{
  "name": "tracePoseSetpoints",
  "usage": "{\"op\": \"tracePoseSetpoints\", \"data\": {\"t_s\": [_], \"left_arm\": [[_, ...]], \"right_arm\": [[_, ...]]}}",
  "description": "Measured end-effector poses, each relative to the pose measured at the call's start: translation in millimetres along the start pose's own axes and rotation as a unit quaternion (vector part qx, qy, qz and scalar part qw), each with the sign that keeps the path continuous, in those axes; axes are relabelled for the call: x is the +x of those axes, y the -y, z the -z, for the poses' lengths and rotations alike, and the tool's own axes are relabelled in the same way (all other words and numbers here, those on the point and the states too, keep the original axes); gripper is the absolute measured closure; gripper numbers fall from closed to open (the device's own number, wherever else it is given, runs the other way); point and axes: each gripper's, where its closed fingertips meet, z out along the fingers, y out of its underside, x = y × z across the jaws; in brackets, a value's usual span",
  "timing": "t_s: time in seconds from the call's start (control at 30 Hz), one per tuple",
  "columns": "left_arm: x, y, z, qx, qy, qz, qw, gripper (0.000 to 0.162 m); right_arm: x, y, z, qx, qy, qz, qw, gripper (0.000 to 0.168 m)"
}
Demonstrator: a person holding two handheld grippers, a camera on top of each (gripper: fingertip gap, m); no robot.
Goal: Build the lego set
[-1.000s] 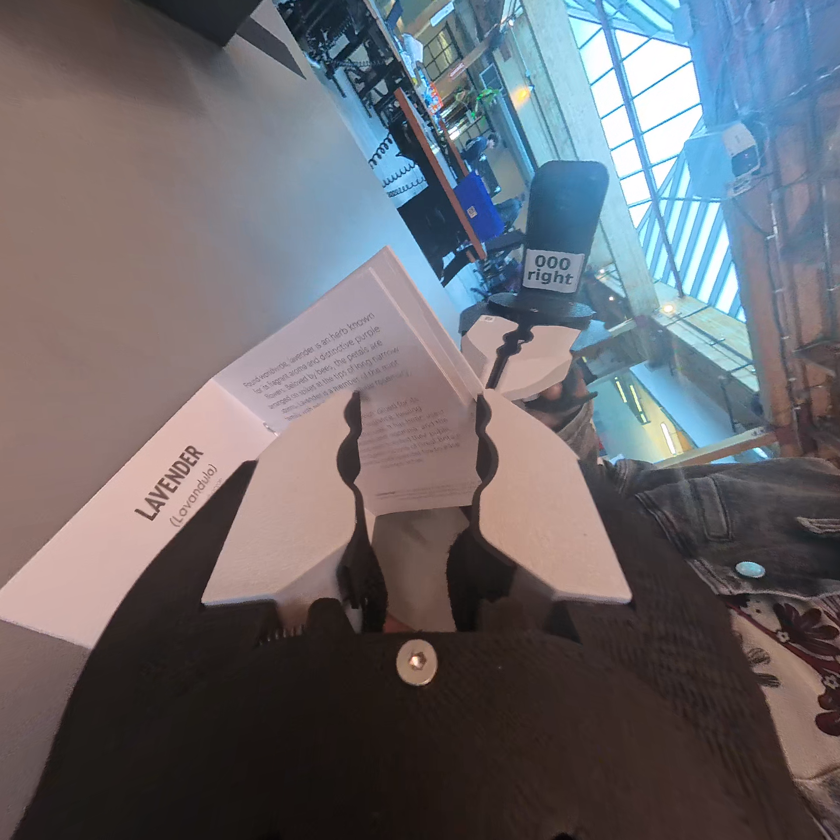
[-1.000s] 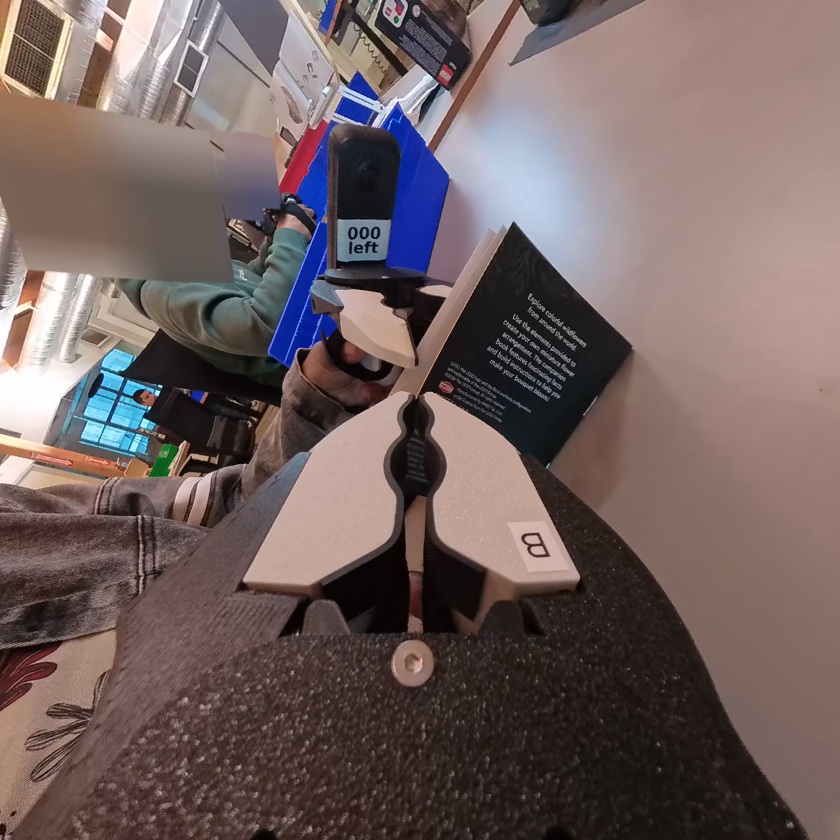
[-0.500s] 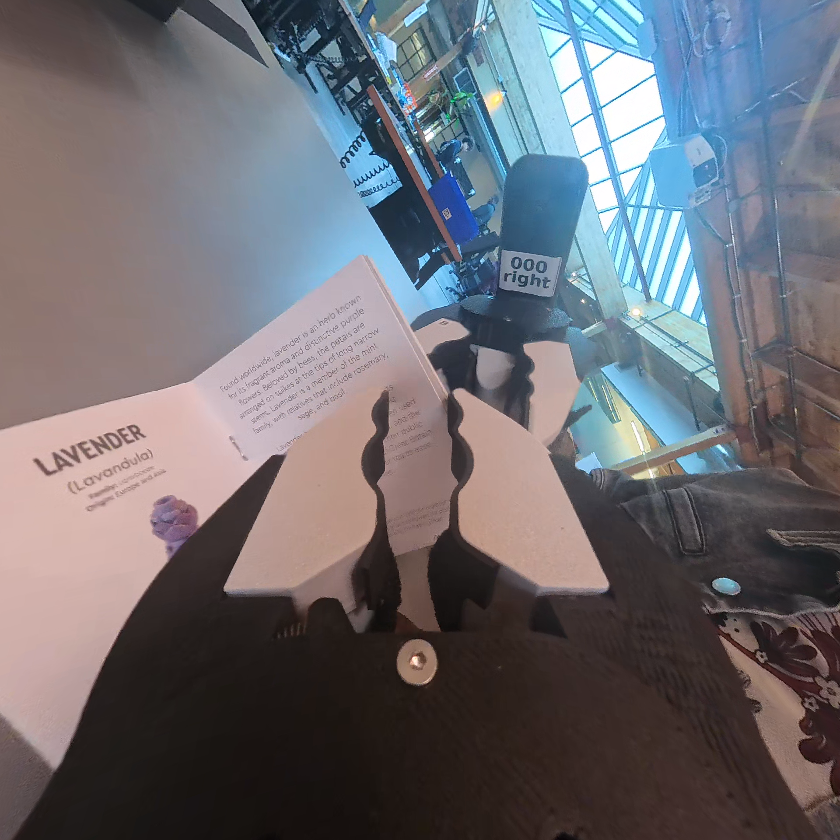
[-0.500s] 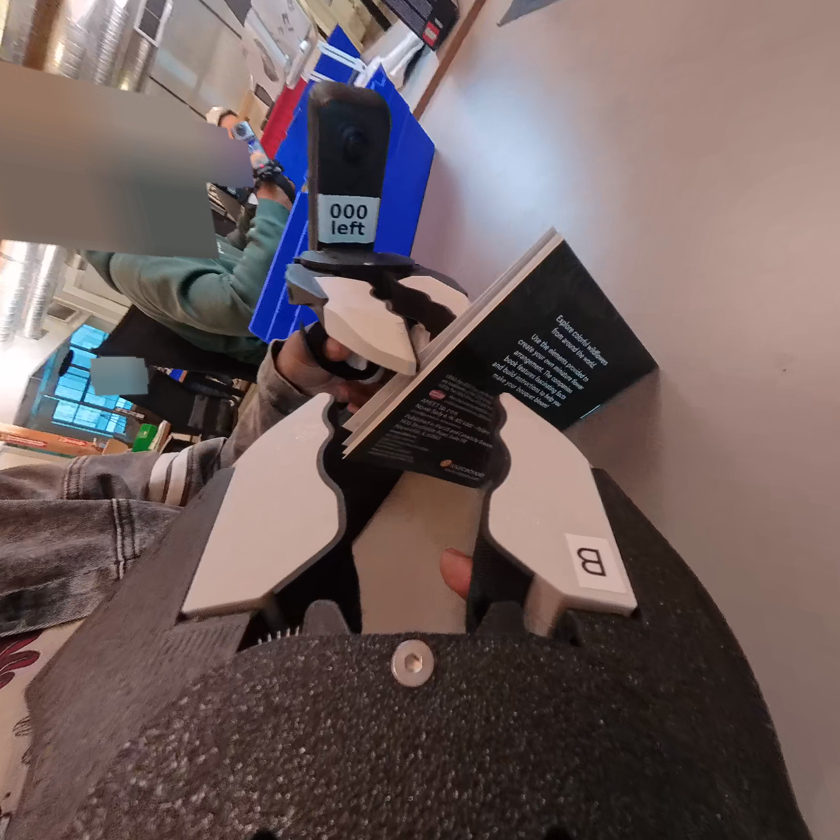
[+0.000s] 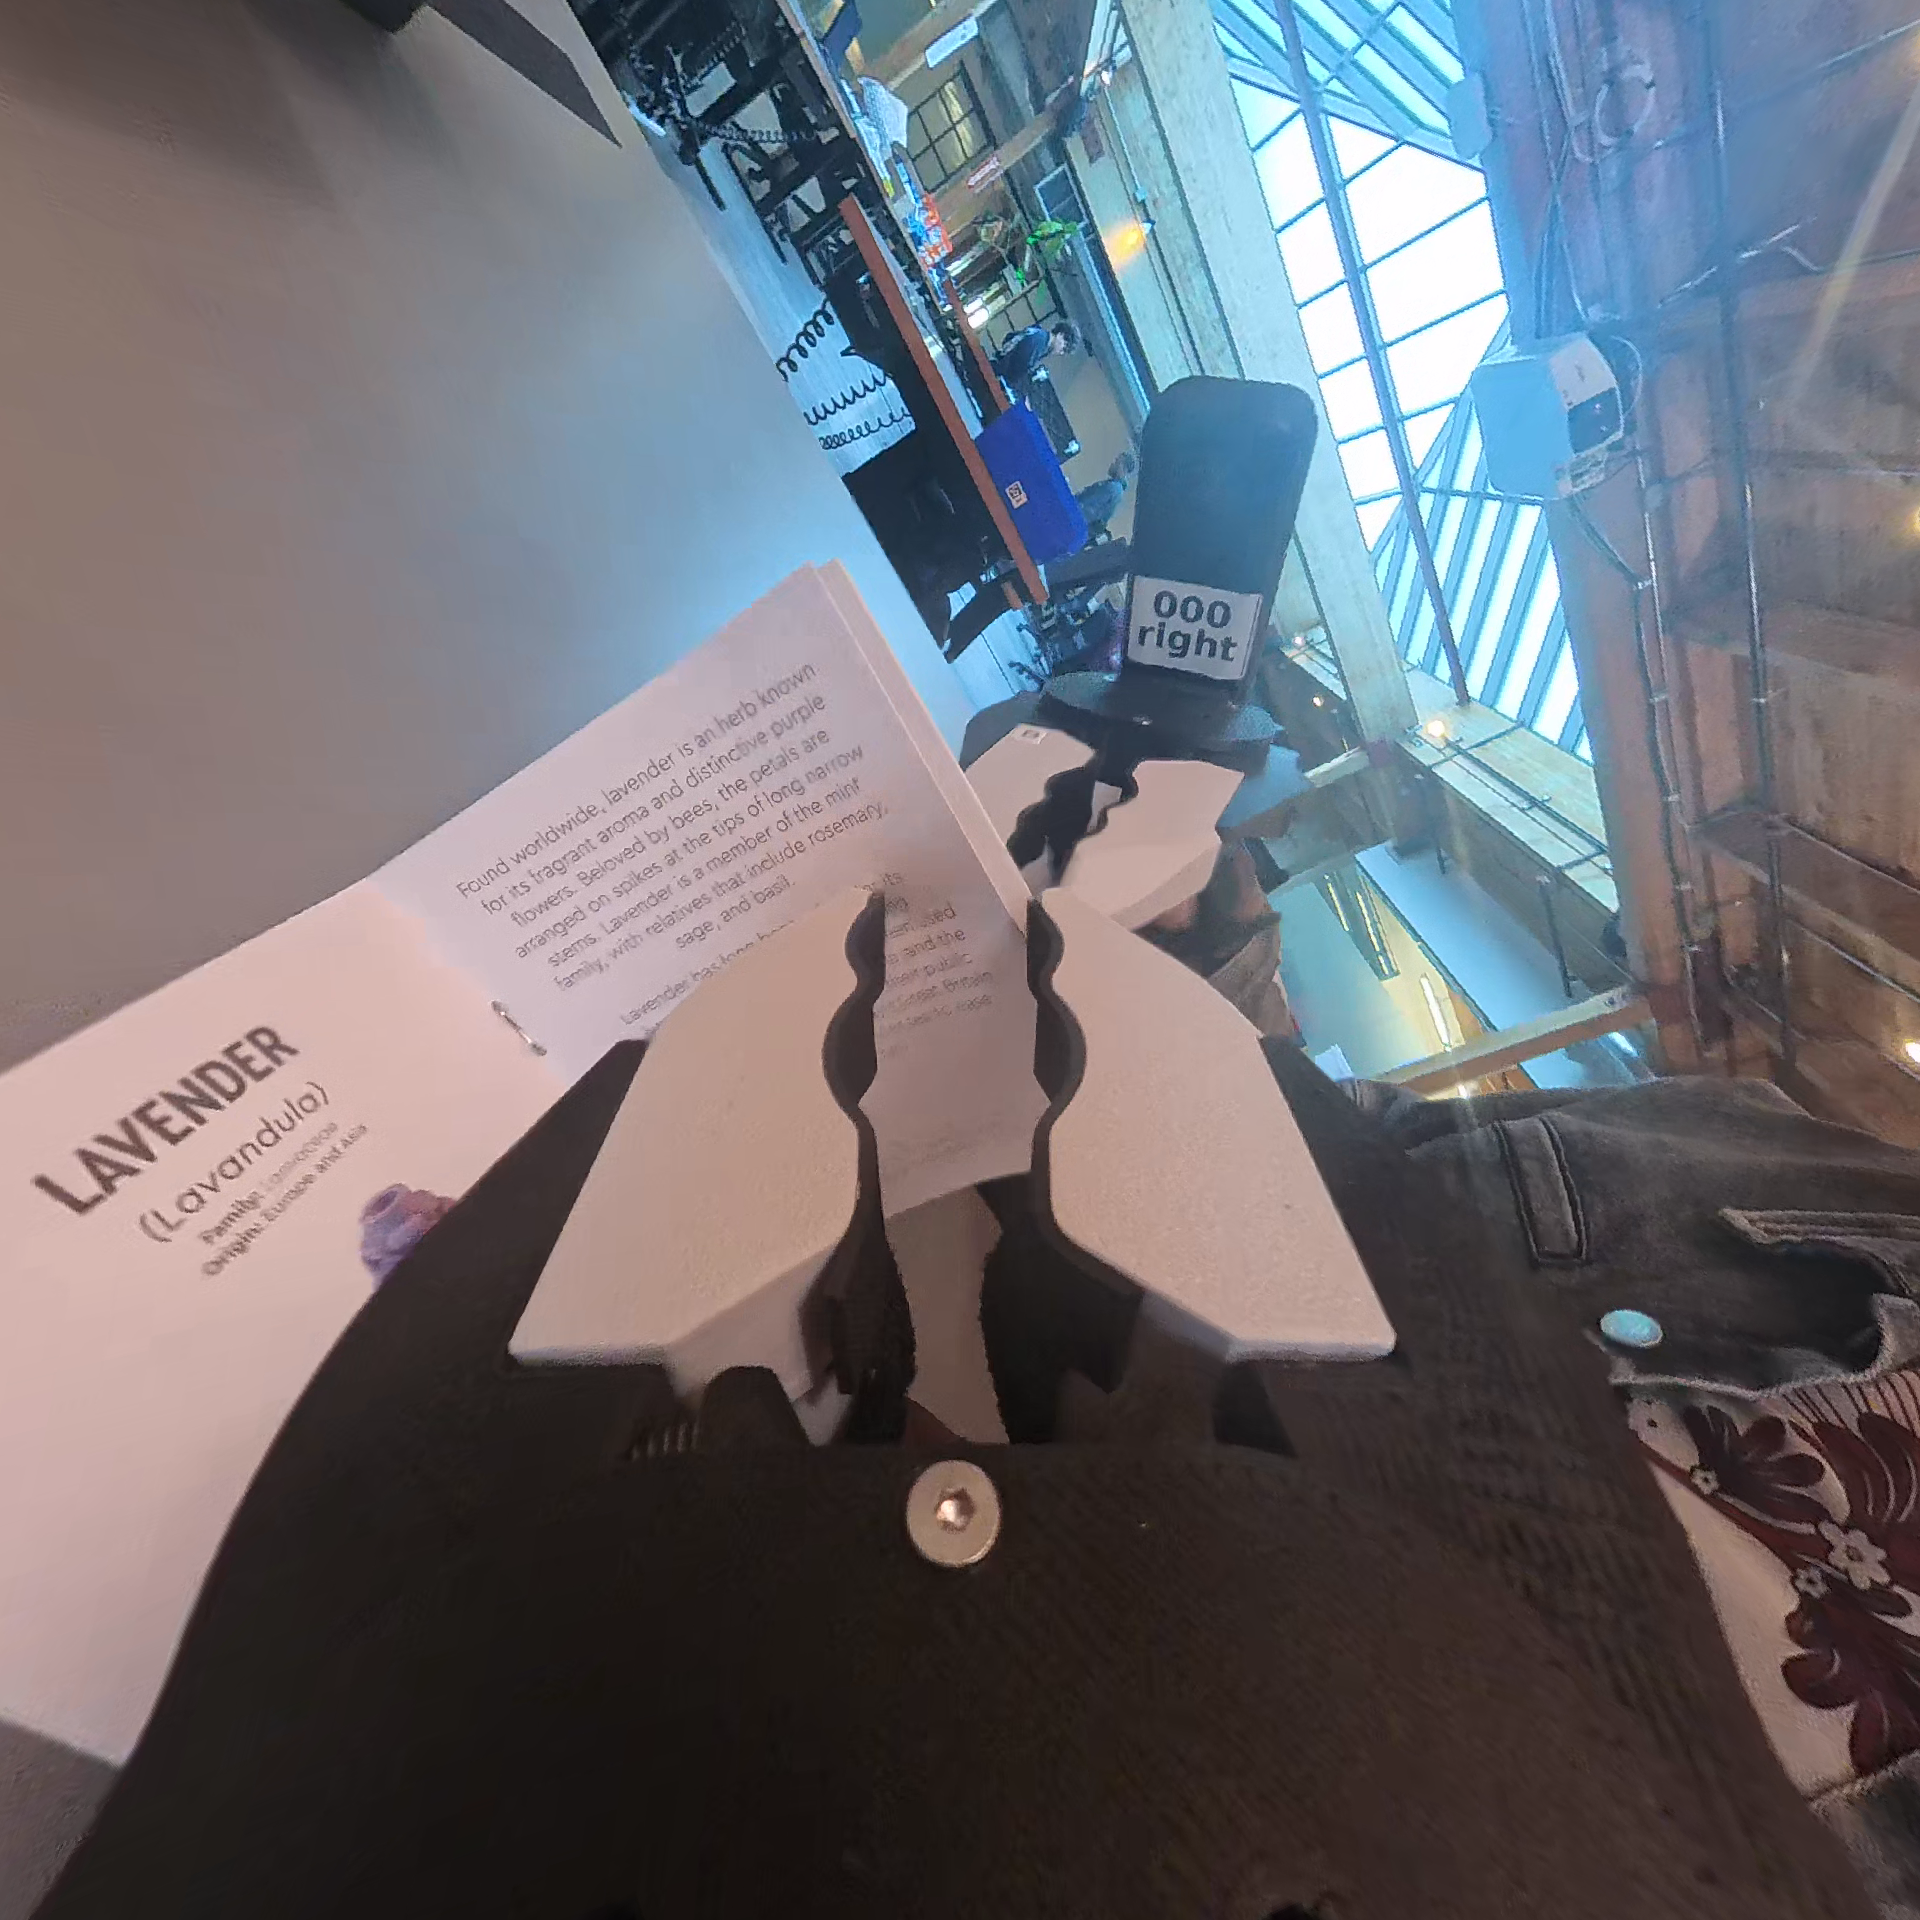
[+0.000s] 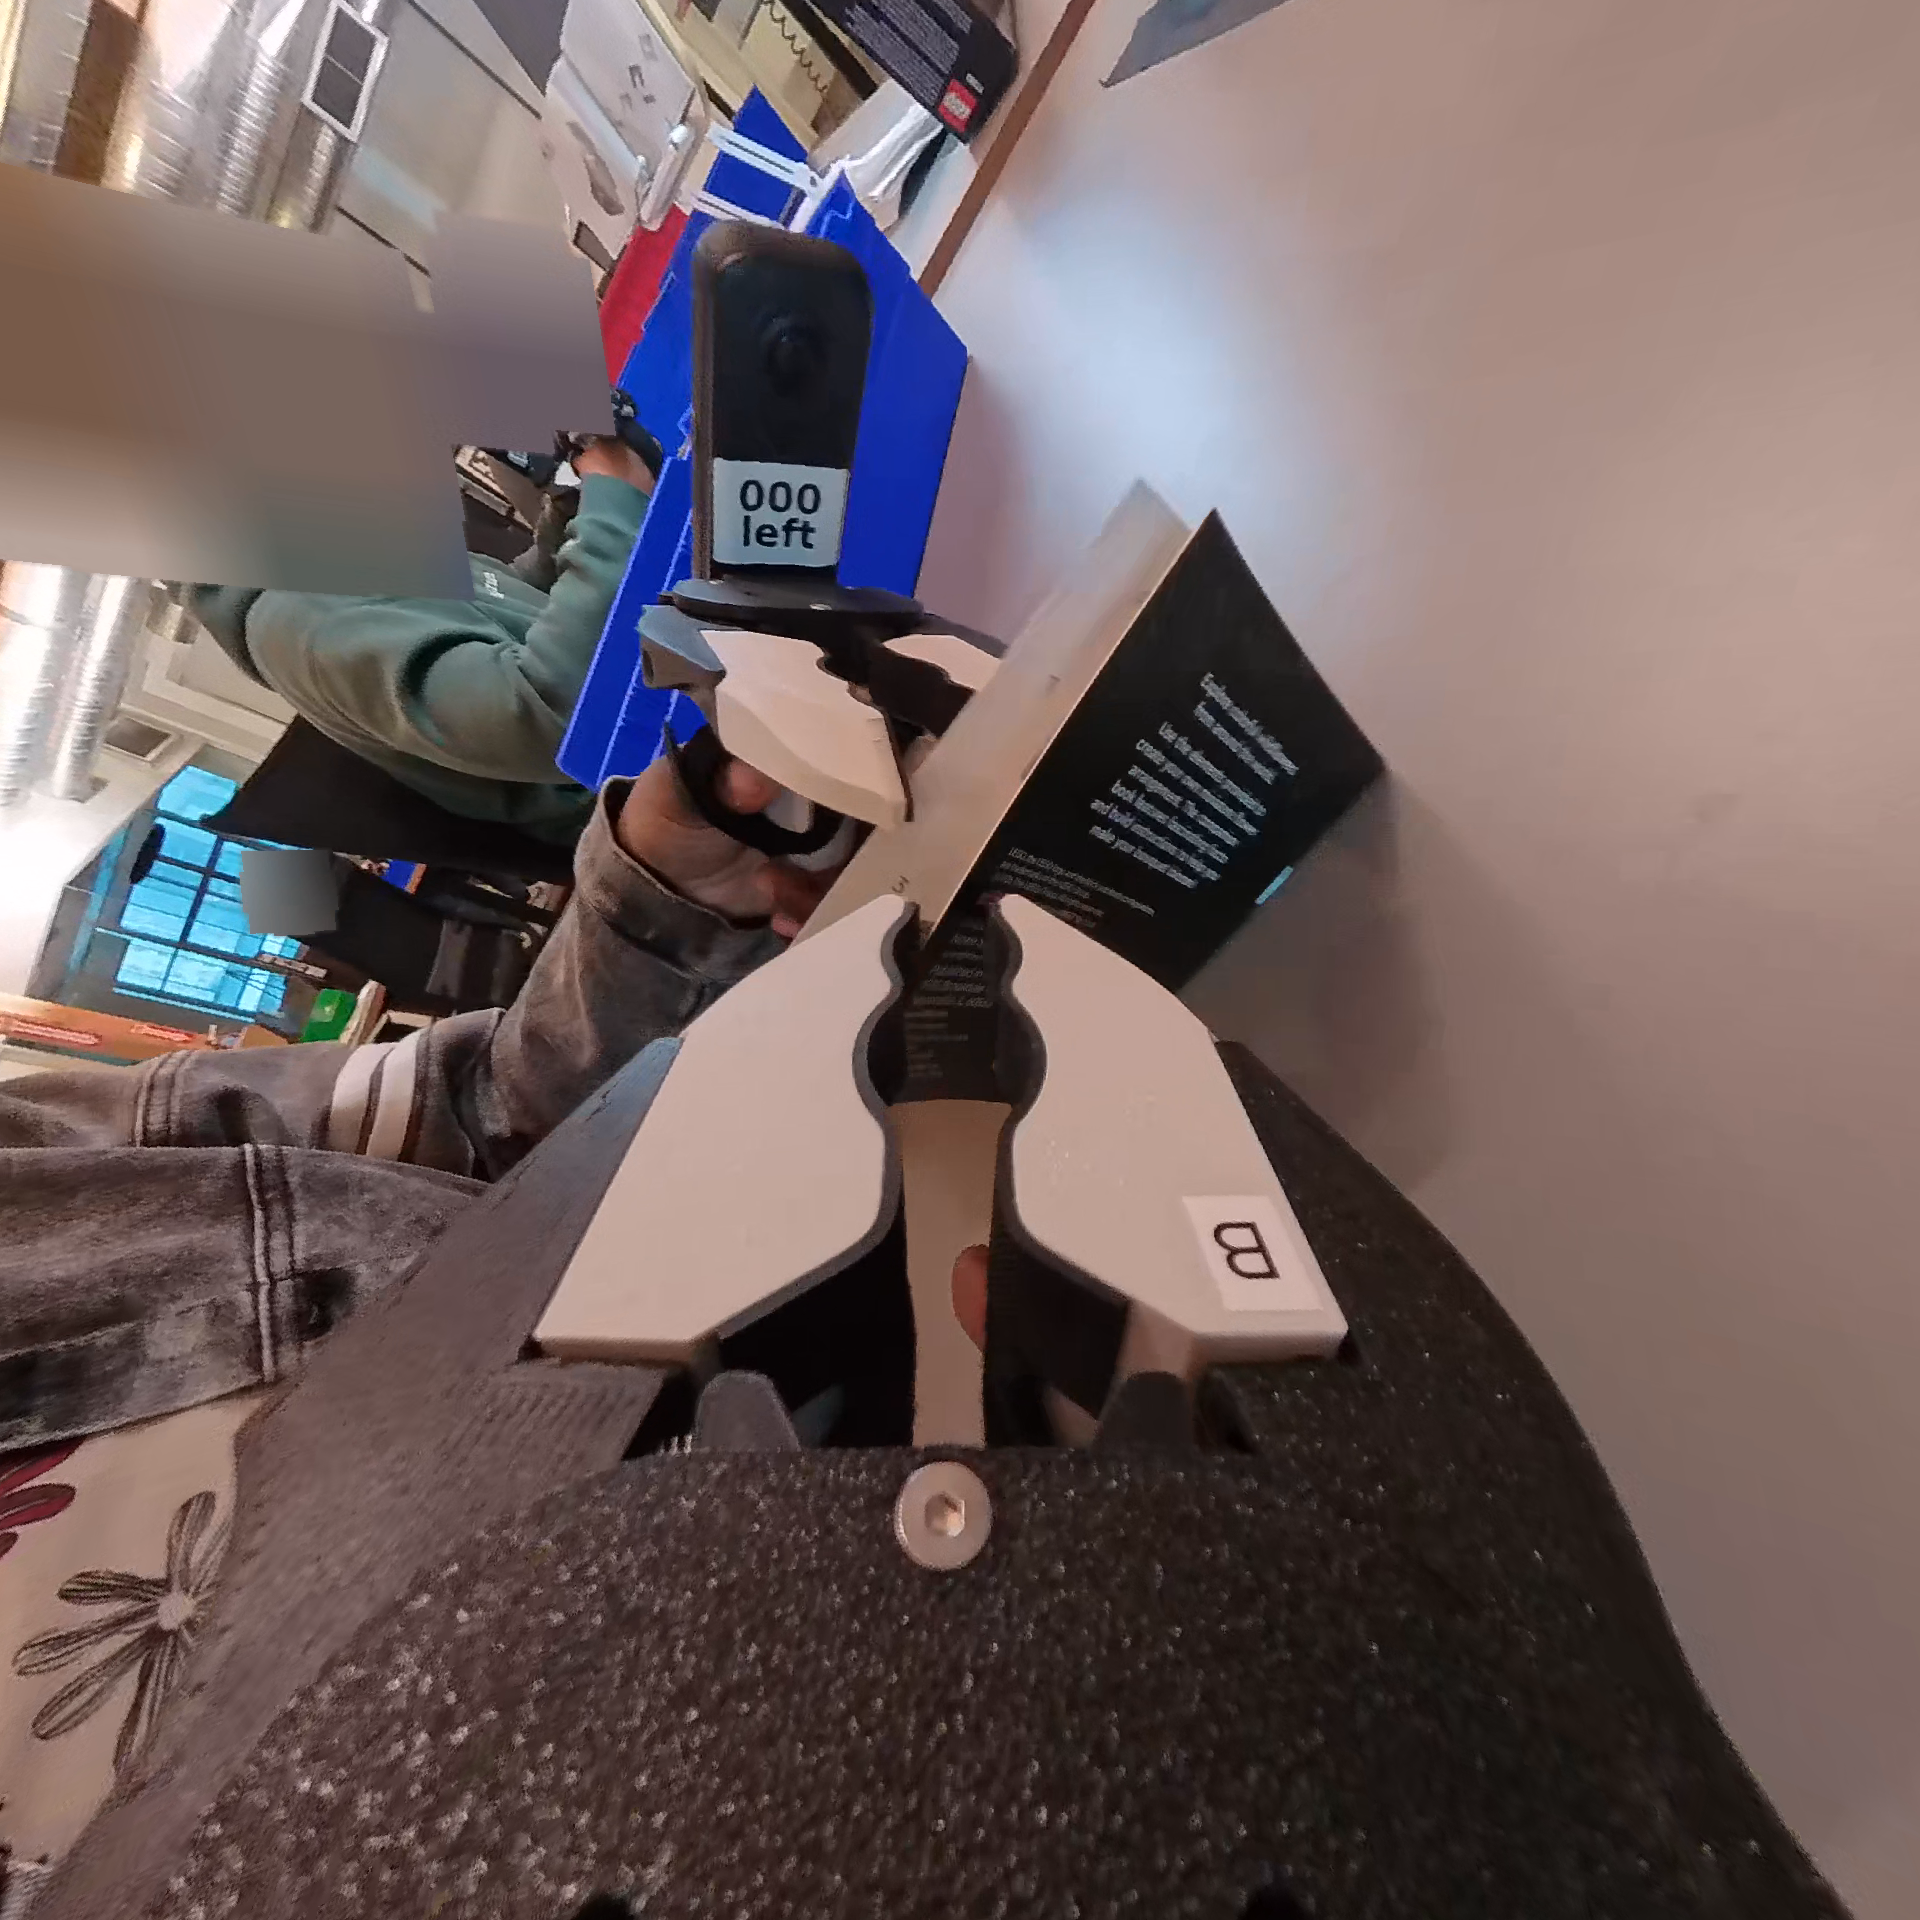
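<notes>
The instruction booklet (image 5: 675, 831) stands open on the grey table (image 5: 312, 416), white pages towards my left gripper. My left gripper (image 5: 956, 909) is partly open over the lower edge of the right-hand page, which shows in the gap between the fingers. In the right wrist view the booklet's black back cover (image 6: 1174, 748) faces me, with the page stack edge-on. My right gripper (image 6: 954, 909) is shut on the booklet's near corner. It shows in the left wrist view (image 5: 1070, 831) at the page edge. The left gripper (image 6: 883, 717) shows behind the pages. No bricks are in view.
Blue bins (image 6: 810, 343) and a black box (image 6: 914, 52) stand beyond the table's far edge. A person in a green top (image 6: 416, 675) sits there. A dark flat object (image 5: 499, 42) lies at the table's far corner. My denim sleeve (image 6: 260, 1143) is close below. Less than 4 cm separates the two grippers' tips.
My right gripper opened, then closed on the booklet's corner. My left gripper's fingers narrowed over the page. The booklet has swung open wider.
</notes>
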Motion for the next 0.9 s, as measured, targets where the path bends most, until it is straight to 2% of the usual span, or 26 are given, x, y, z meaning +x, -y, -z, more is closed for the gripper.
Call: {"op": "tracePoseSetpoints", "data": {"t_s": [0.17,0.23,0.3,0.37,0.43,0.47,0.53,0.6,0.63,0.67,0.7,0.77,0.83,0.9], "left_arm": [[-6,-8,12,-0.004,0.017,-0.002,1.0,0.136],[-11,-14,16,-0.011,0.032,-0.004,0.999,0.138],[-13,-16,20,-0.009,0.047,-0.014,0.999,0.138],[-19,-17,25,-0.021,0.084,-0.036,0.996,0.14],[-22,-18,28,-0.03,0.104,-0.055,0.993,0.145],[-21,-19,27,-0.033,0.099,-0.055,0.993,0.147],[-21,-23,24,-0.048,0.098,-0.055,0.993,0.147],[-20,-27,21,-0.061,0.092,-0.055,0.992,0.148],[-19,-27,19,-0.061,0.089,-0.057,0.993,0.149],[-18,-26,18,-0.061,0.089,-0.06,0.992,0.15],[-16,-27,16,-0.063,0.086,-0.064,0.992,0.152],[-16,-28,14,-0.069,0.082,-0.067,0.992,0.154],[-15,-28,13,-0.069,0.079,-0.069,0.992,0.155],[-14,-26,13,-0.059,0.073,-0.071,0.993,0.155]], "right_arm": [[22,-5,18,-0.01,-0.049,0.014,0.999,0.164],[45,-9,29,-0.021,-0.121,0.04,0.992,0.164],[72,-13,43,-0.047,-0.229,0.1,0.967,0.161],[87,-15,51,-0.074,-0.315,0.175,0.93,0.148],[94,-12,55,-0.099,-0.385,0.261,0.879,0.136],[95,-7,55,-0.108,-0.418,0.315,0.845,0.129],[90,4,54,-0.119,-0.476,0.434,0.756,0.118],[76,11,45,-0.126,-0.494,0.551,0.661,0.12],[68,12,39,-0.127,-0.488,0.598,0.623,0.13],[60,8,29,-0.129,-0.462,0.633,0.608,0.139],[53,-3,16,-0.135,-0.412,0.647,0.627,0.152],[45,-28,-4,-0.147,-0.298,0.594,0.732,0.164],[46,-31,-6,-0.151,-0.24,0.492,0.823,0.16],[41,-25,-5,-0.135,-0.182,0.411,0.883,0.146]]}}
